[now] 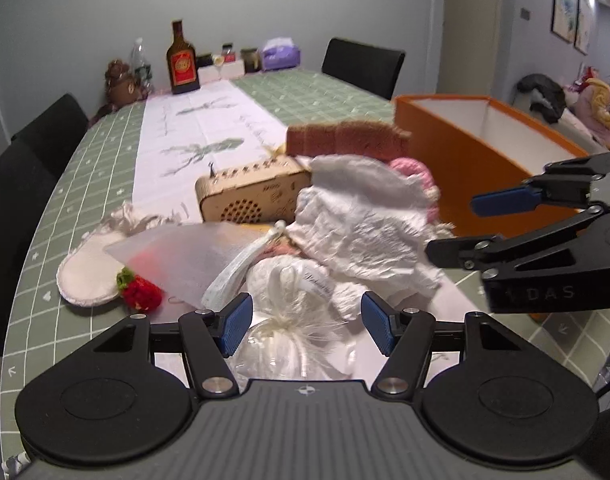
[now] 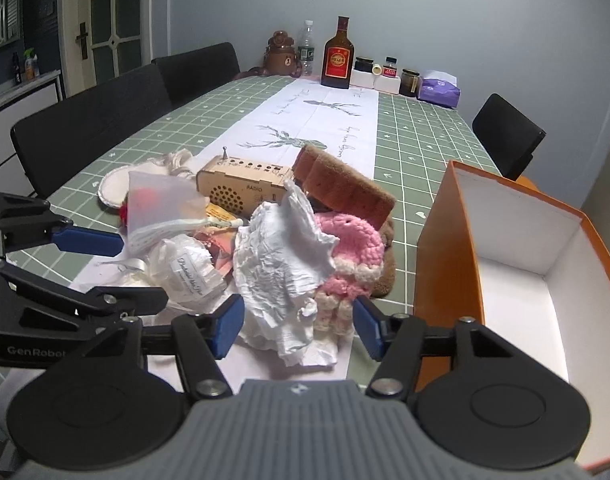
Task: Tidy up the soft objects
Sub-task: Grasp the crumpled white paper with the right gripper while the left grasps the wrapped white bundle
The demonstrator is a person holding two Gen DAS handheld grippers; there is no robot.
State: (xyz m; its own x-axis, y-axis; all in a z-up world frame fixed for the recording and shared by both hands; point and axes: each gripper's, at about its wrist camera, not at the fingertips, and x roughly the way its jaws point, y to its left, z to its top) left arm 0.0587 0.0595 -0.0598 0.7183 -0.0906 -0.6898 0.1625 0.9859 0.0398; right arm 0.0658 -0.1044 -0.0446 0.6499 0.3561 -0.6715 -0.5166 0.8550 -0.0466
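A heap of soft things lies on the table: a crumpled white cloth [image 2: 281, 264] [image 1: 365, 224], a pink knitted piece [image 2: 355, 248] [image 1: 415, 172], a brown sponge-like pad [image 2: 345, 184] [image 1: 345, 140], a tied white pouch [image 1: 293, 292] [image 2: 189, 272] and a frosted bag [image 1: 185, 256]. My left gripper [image 1: 307, 326] is open just in front of the white pouch. My right gripper [image 2: 299, 326] is open at the near edge of the white cloth. An open orange box [image 2: 517, 256] [image 1: 485, 152] stands right of the heap; its inside shows white and bare.
A wooden radio [image 2: 245, 184] [image 1: 253, 192] sits behind the heap. A knitted strawberry [image 1: 139, 292] and a white round pad [image 1: 87, 276] lie to the left. Bottles, jars, a tissue pack [image 2: 439, 90] and a bear toy [image 2: 281, 56] stand at the far end. Black chairs [image 2: 93, 128] line the table.
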